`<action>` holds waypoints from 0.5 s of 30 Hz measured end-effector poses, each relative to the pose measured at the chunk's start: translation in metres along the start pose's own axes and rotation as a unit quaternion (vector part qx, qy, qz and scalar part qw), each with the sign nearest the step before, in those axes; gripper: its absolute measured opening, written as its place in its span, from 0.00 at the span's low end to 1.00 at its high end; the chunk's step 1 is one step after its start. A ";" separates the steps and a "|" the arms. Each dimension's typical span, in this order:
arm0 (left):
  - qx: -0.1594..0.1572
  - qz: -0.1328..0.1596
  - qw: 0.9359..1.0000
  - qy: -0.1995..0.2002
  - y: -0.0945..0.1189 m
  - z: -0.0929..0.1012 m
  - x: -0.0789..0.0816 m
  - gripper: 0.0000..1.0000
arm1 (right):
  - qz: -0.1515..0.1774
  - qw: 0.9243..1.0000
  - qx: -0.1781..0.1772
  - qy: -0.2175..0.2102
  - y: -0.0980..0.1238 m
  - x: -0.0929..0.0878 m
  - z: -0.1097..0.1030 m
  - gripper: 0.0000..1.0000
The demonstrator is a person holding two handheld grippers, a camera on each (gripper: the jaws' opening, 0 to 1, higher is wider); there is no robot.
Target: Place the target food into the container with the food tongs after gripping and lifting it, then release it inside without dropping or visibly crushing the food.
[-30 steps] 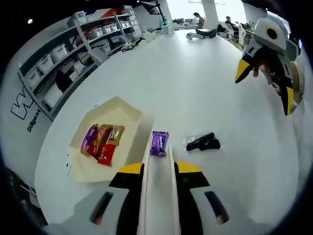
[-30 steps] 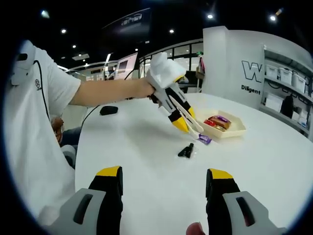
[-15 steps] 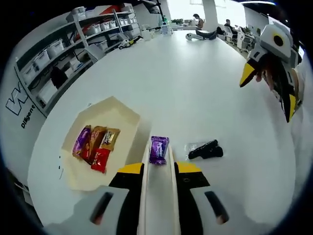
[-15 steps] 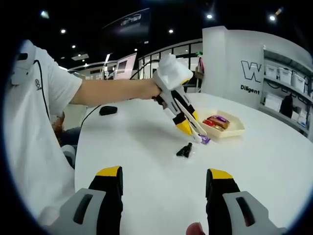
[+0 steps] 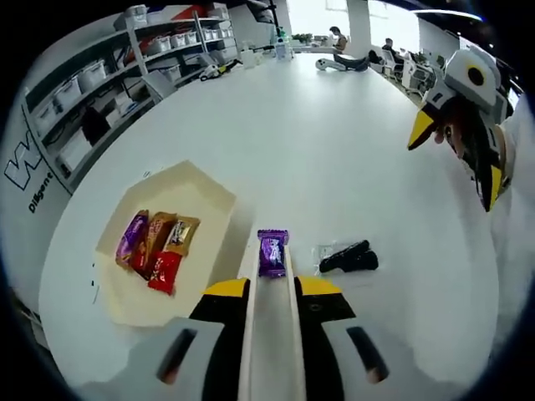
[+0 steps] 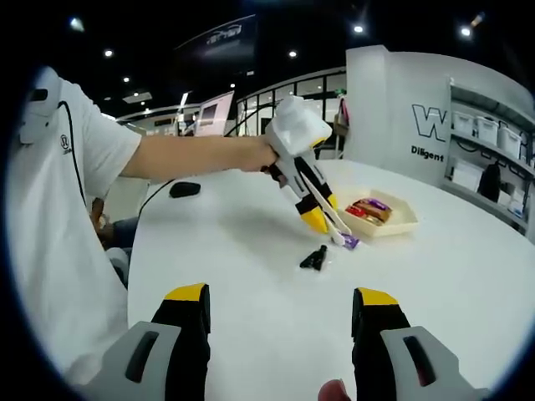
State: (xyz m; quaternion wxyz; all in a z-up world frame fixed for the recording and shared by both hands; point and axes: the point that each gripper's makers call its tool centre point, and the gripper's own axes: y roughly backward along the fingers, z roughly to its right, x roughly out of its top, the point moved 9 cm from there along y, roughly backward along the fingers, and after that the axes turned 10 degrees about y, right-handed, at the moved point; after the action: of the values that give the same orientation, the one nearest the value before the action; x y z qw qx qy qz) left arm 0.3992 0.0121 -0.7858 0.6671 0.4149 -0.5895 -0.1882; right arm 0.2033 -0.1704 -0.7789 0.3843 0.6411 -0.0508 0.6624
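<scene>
Pinching one purple candy (image 5: 271, 253) in tongs (image 5: 269, 317) clamped by left gripper (image 5: 269, 294), beside tray (image 5: 203, 189) holding four wrapped sweets (image 5: 155, 247); right gripper (image 6: 281, 322) gaping empty.

We count five wrapped snacks: four in one cream container (image 5: 204, 189), one purple (image 5: 271, 253) in one pair of tongs (image 5: 267, 317). One black packet (image 5: 349, 257).

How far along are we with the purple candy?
Gripped: the tongs in the left hand-held gripper pinch the purple candy, seemingly just off the table. Four wrapped candies already lie in the beige container. Left: carry it over, release inside.
</scene>
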 end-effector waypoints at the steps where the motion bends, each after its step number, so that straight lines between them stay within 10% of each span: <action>1: -0.002 0.000 1.000 0.001 0.000 0.000 0.000 0.18 | 0.000 1.000 0.000 -0.001 0.000 0.000 0.000 0.66; 15: -0.016 0.024 1.000 0.011 0.031 -0.005 0.004 0.18 | -0.001 1.000 0.000 0.000 -0.001 -0.001 0.000 0.66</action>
State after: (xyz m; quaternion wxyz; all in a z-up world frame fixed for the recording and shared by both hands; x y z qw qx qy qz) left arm 0.3977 0.0288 -0.7589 0.6844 0.3923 -0.5886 -0.1767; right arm 0.2031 -0.1699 -0.7796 0.3846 0.6416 -0.0500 0.6617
